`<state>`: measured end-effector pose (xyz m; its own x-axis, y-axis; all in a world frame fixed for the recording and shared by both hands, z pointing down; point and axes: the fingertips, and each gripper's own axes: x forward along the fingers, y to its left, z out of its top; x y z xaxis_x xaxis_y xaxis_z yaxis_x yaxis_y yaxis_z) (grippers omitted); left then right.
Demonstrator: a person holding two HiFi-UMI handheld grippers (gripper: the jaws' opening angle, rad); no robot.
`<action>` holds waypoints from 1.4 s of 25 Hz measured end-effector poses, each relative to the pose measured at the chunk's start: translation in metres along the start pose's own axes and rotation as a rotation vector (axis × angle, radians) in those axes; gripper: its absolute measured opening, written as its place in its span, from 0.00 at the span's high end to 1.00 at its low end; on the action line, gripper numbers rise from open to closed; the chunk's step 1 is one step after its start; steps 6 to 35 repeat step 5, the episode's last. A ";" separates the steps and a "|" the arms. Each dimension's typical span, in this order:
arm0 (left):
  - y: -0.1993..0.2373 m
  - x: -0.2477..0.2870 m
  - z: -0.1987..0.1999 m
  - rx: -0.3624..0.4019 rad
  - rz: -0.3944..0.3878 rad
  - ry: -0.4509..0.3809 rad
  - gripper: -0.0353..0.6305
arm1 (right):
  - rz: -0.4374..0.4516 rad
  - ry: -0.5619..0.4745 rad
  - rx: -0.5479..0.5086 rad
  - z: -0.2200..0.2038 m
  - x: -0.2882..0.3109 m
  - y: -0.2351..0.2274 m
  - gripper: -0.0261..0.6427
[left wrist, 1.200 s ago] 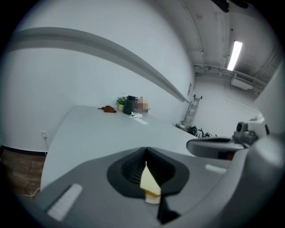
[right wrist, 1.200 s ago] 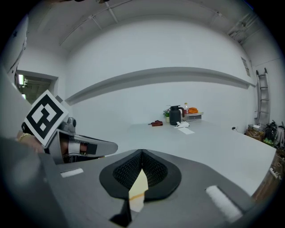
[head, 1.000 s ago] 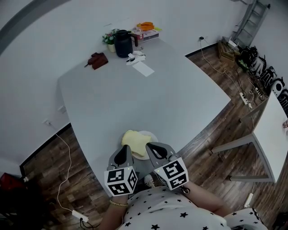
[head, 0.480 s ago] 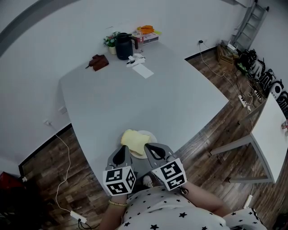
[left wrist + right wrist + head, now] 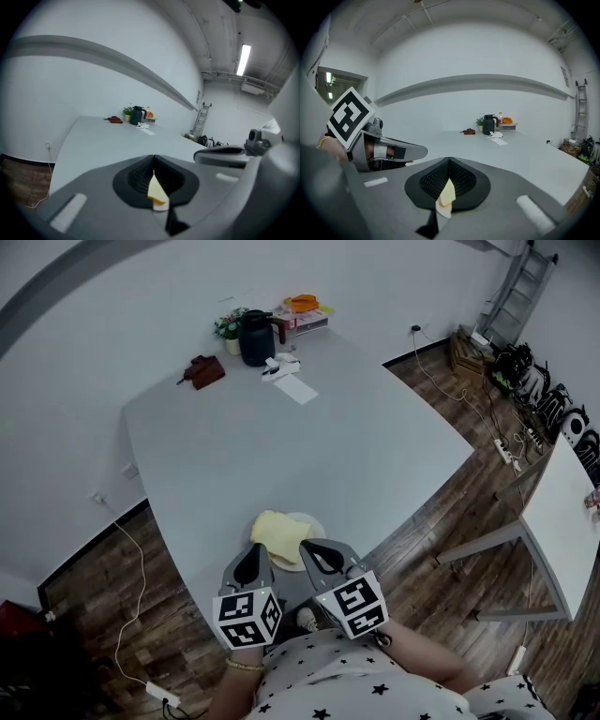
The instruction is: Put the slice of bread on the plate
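Observation:
A pale yellow slice of bread (image 5: 278, 530) lies on a small white plate (image 5: 316, 524) close to the near edge of the grey table (image 5: 281, 446). Both grippers hover side by side just on the person's side of the plate, tips pointing at it. The left gripper (image 5: 255, 558) is shut with nothing in it, and so is the right gripper (image 5: 308, 547). In the left gripper view the closed jaws (image 5: 153, 157) leave a slit that shows the bread (image 5: 156, 191) and plate (image 5: 161, 206). The right gripper view (image 5: 449, 160) shows the same bread (image 5: 447, 194).
At the table's far end stand a black kettle (image 5: 256, 336), a small plant (image 5: 228, 324), a brown object (image 5: 202, 369), a sheet of paper (image 5: 296, 387) and a box with orange things (image 5: 303, 304). A second table (image 5: 572, 512) and a ladder (image 5: 520, 282) are at the right.

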<state>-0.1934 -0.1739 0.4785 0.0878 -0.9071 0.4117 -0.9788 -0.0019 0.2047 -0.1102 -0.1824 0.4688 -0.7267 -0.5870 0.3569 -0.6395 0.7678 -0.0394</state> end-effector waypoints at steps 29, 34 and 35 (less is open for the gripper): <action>-0.001 0.000 0.000 0.001 -0.001 0.000 0.94 | 0.000 -0.007 -0.002 -0.001 0.000 0.000 0.96; -0.001 0.000 0.000 0.001 -0.001 0.000 0.94 | 0.000 -0.007 -0.002 -0.001 0.000 0.000 0.96; -0.001 0.000 0.000 0.001 -0.001 0.000 0.94 | 0.000 -0.007 -0.002 -0.001 0.000 0.000 0.96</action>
